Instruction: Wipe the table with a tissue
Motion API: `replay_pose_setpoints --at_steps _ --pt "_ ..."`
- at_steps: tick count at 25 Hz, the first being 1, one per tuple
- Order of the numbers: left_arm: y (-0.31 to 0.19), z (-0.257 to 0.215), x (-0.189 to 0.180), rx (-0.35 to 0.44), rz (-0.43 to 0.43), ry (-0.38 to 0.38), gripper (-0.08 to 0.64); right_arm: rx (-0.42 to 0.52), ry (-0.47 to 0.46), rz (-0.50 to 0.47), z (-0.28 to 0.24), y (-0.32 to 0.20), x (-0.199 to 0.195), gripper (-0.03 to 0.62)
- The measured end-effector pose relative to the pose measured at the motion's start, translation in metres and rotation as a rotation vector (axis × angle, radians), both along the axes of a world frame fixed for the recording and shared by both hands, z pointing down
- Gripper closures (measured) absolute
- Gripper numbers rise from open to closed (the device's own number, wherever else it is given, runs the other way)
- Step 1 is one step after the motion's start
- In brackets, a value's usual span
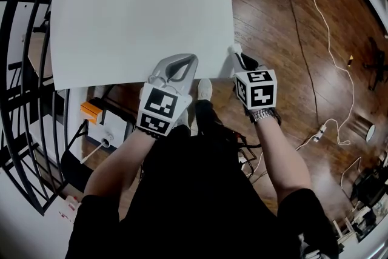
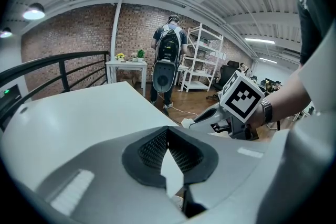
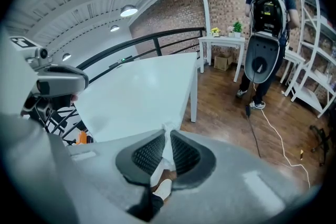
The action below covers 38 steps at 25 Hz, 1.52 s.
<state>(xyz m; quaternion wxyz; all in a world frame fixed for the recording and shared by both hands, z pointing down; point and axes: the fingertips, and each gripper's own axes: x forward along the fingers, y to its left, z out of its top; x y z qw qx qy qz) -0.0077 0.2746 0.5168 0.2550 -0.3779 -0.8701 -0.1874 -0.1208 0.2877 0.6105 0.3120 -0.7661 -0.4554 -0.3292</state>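
- The right gripper (image 1: 241, 59) has its jaws pressed onto the tissue (image 3: 166, 139). Only a thin white wad shows between the pads. It sits at the near right corner of the table (image 1: 139, 9), with the tip of the tissue just at the edge.
- The left gripper (image 1: 189, 61) has its jaws pressed together with nothing between them. It hovers over the near edge, just left of the right one.
- The step in hand looks like the start of the wipe, because almost the whole top lies ahead unwiped.
- Tilt the right gripper down so the tissue, not the hard jaw tips, meets the surface (little tissue sticks out past the pads, so the angle matters).
- Keep the pinch firm. Drag across the top could tug the wad loose.
- Press lightly and evenly, and sweep away from the body in long, overlapping strokes from the right side toward the left.
- Start a little in from the corner, since a stroke begun at the very edge may slip off toward the floor (image 1: 291, 39).
- Move the left gripper off the wiping path. I cannot tell whether the table would shift without a steadying hand.
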Motion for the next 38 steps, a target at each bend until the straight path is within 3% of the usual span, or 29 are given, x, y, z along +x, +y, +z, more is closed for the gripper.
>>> replay_pose_setpoints --at_steps 20,38 --pt "-0.044 -0.053 0.022 -0.123 0.025 -0.029 0.545 -0.115 -0.001 0.058 -0.059 -0.046 0.016 0.575" --pt "-0.11 -0.13 0.077 -0.261 0.021 -0.1 0.545 -0.328 0.06 0.042 -0.172 -0.126 0.091 0.575"
